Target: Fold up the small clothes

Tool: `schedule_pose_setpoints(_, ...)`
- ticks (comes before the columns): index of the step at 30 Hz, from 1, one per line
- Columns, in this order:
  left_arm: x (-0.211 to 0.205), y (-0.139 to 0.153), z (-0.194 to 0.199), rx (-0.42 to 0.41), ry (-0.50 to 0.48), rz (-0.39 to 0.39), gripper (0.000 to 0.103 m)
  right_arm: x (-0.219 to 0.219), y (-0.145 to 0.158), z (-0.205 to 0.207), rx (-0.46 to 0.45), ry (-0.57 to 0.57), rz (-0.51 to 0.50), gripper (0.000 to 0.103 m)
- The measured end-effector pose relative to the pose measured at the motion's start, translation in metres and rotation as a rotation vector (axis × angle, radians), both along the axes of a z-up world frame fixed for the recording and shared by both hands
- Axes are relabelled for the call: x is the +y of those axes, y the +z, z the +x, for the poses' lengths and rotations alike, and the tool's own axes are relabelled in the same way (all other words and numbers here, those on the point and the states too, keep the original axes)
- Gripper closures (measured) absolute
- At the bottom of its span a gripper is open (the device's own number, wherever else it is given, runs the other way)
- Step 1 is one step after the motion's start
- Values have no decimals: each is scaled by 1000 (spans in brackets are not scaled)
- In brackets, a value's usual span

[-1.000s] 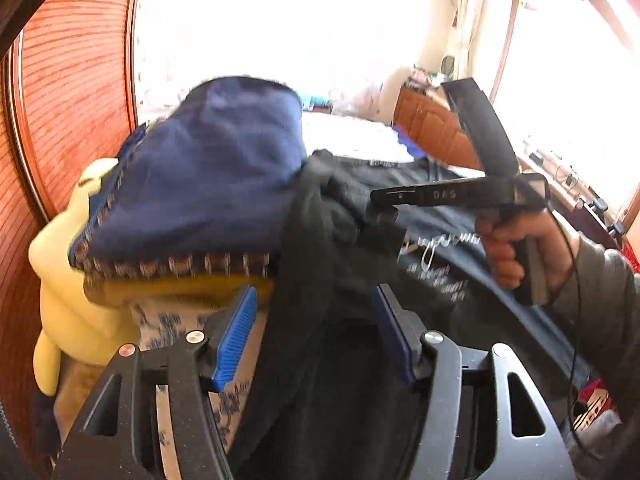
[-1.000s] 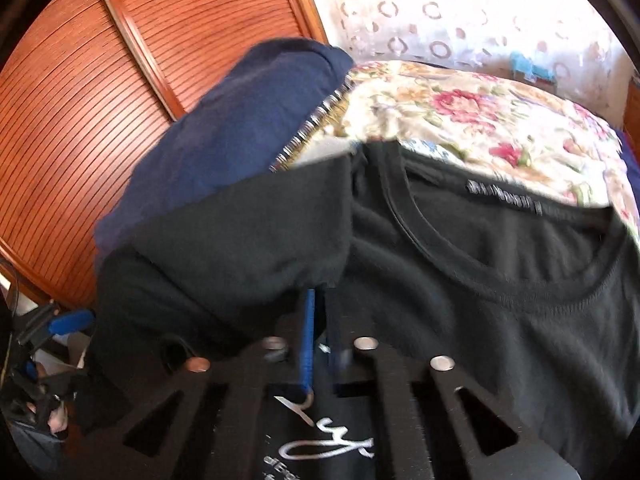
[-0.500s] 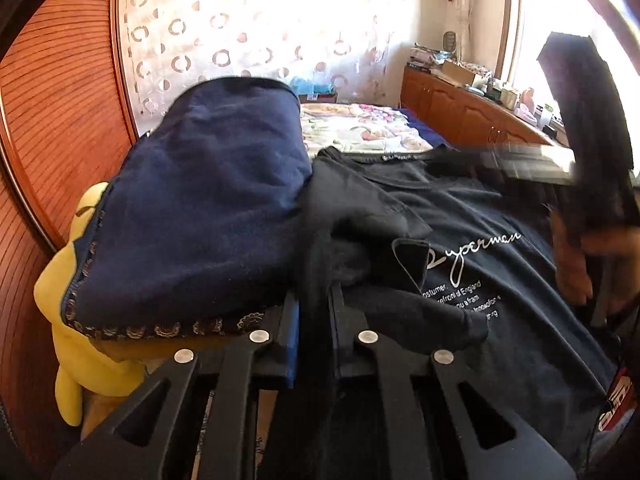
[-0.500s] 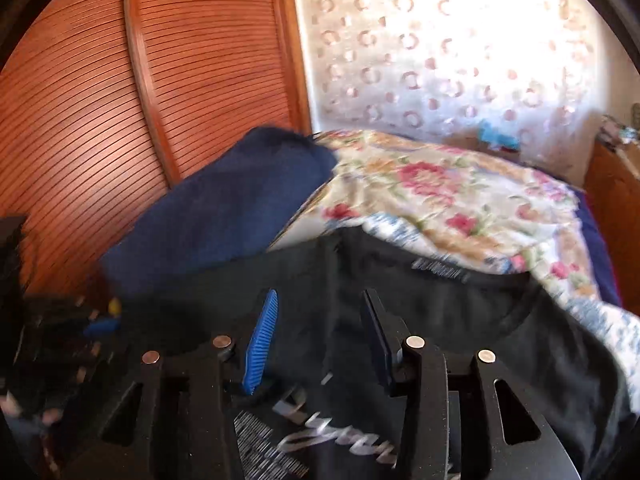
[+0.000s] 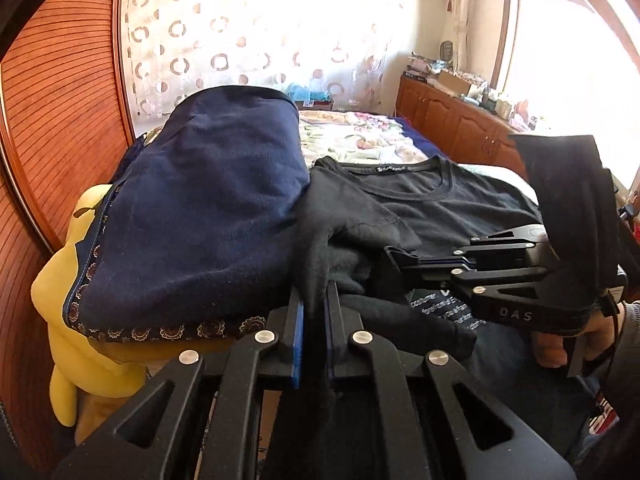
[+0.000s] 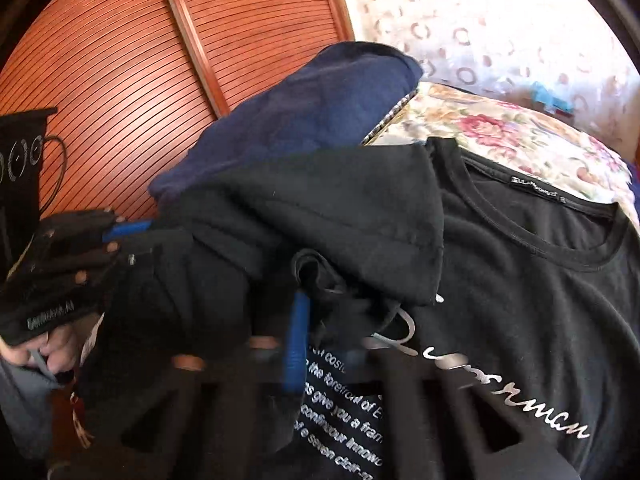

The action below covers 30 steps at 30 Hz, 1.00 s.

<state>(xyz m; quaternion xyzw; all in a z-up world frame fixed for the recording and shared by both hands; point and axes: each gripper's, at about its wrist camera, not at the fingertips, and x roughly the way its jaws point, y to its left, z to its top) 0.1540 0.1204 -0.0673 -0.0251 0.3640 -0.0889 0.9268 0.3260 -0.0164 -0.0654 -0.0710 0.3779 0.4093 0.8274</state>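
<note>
A black short-sleeved cotton T-shirt [image 5: 460, 204] with silvery script and small white lettering on its chest lies front-up on the bed with the floral bedspread [image 5: 360, 140], its round neckline toward the patterned curtain [image 5: 248, 36] at the far end. One sleeve and side of it are bunched into a thick ridge along the shirt's edge next to a folded navy fleece blanket with an ornamental trim [image 5: 200, 220], which is piled over a yellow plush toy [image 5: 72, 320] beside the reddish slatted wooden doors [image 5: 52, 112]. The left gripper [image 5: 314, 320] has its blue-padded jaws pressed nearly together on a vertical fold of that black fabric, which rises between them and drapes down past the tool's frame. The right gripper [image 6: 312, 320] comes in from the other side and is likewise clamped tight on the gathered sleeve cloth just above the printed lettering; its own view is smeared with motion blur, yet the blue pad and the pinched fabric are plain enough. From the left camera, the right gripper [image 5: 394, 258] shows with a person's hand [image 5: 560, 340] around its handle, a grey sleeve behind it. A wooden cabinet [image 5: 452, 124] cluttered with small things stands under the bright window.
</note>
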Motion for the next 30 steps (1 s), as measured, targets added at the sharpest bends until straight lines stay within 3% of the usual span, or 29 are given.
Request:
schedule_pose_setpoints(7, 10, 11, -7, -24, 18, -31, 94, -52, 33, 2, -121, -1, 63, 100)
schedule_pose_setpoints(12, 11, 7, -3, 1, 19, -15, 93, -81, 29, 1, -167, -49, -52, 100)
schedule_pose_setpoints(15, 10, 5, -6, -6, 25, -7, 85, -87, 13, 13, -136, -99, -112, 98)
schedule_pose_setpoints(18, 8, 8, -12, -30, 10, 1, 64, -93, 5, 19, -136, -130, -127, 89)
schedule_pose_setpoints(19, 7, 11, -16, -49, 3, 6, 57, -94, 3, 23, -132, -132, -120, 85)
schedule_pose_setpoints(20, 5, 14, -19, -58, -2, 10, 57, -92, 3, 24, -137, -142, -125, 72)
schedule_pose_setpoints(21, 2, 17, -23, -68, -9, 14, 55, -92, 2, 19, -144, -155, -131, 65)
schedule_pose_setpoints(22, 0, 19, -26, -74, -10, 18, 47, -92, -1, 19, -147, -159, -123, 58)
schedule_pose_setpoints(23, -2, 21, -28, -80, -12, 20, 35, -91, -2, 20, -144, -156, -112, 56)
schedule_pose_setpoints(25, -11, 24, -37, -111, -27, 19, 21, -89, -6, 12, -152, -166, -132, 52)
schedule_pose_setpoints(30, -35, 16, -42, -98, -35, -4, 21, -104, -15, -11, -150, -207, -195, 51)
